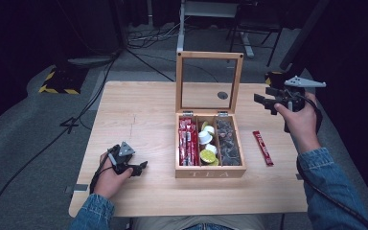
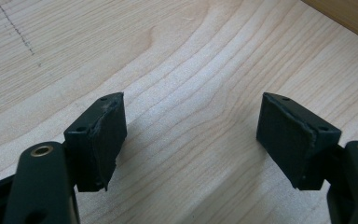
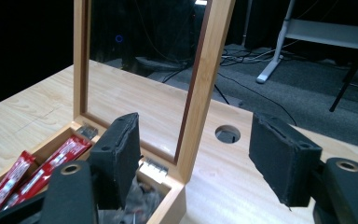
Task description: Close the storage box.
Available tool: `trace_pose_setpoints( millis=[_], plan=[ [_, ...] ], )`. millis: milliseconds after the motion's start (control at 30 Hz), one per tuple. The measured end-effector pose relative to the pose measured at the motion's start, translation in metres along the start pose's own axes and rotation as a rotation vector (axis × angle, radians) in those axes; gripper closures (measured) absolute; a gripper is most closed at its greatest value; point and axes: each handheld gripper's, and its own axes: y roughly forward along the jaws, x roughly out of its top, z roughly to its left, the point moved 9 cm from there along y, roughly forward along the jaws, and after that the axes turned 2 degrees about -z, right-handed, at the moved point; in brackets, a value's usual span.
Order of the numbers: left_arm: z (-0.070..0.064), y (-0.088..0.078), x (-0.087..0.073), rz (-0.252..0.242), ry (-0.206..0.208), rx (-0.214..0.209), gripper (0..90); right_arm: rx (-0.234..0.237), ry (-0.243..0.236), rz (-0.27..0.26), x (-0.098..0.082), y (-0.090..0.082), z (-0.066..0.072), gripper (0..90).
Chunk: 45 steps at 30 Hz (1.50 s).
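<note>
The surface (image 1: 139, 110) is pale wood, and on it stands the wooden tea box (image 1: 210, 171), right of centre, with three compartments running front to back. Its glass-paned lid (image 1: 209, 81) stands upright on two hinges at the back edge. The box looks rigid and fairly weighty. The lid is the delicate part: a thin wooden frame around a pane, best taken by the top rail of the frame, never by the glass, and lowered slowly so that it does not slam.

The right hand-held gripper (image 1: 267, 102) hangs in the air just right of the lid, jaws apart and empty; in the right gripper view the lid's near upright (image 3: 204, 88) rises between the two pads without touching either. The left hand-held gripper (image 1: 139, 167) rests low on the surface left of the box, jaws wide apart over bare wood.

Red sachets (image 1: 188, 140) fill the left compartment, round capsules (image 1: 207, 142) the middle one, dark wrapped pieces (image 1: 228, 139) the right. One more red sachet (image 1: 263, 147) lies flat on the surface just right of the box: light, thin, slippery foil, probably easiest pinched across its narrow width.
</note>
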Motion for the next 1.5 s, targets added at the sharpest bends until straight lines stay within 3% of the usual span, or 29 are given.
trace_pose_setpoints(
  millis=[233, 600, 1167, 1500],
  plan=[
    [0.000, 0.000, 0.000, 0.004, -0.002, -0.002, 24.5, 0.023, -0.032, -0.005, 0.026, 0.024, -0.005, 34.0],
    [0.000, -0.001, 0.000, 0.004, -0.003, 0.000, 24.6, 0.043, -0.035, -0.024, 0.052, 0.063, -0.017, 34.0],
    [0.001, -0.001, 0.000, 0.004, -0.001, -0.002, 24.5, 0.055, -0.037, -0.006, 0.054, 0.116, -0.021, 35.5],
    [0.000, -0.001, -0.001, 0.005, 0.001, -0.001, 24.6, 0.062, -0.045, -0.001, 0.054, 0.134, -0.021, 37.0]
  ],
)
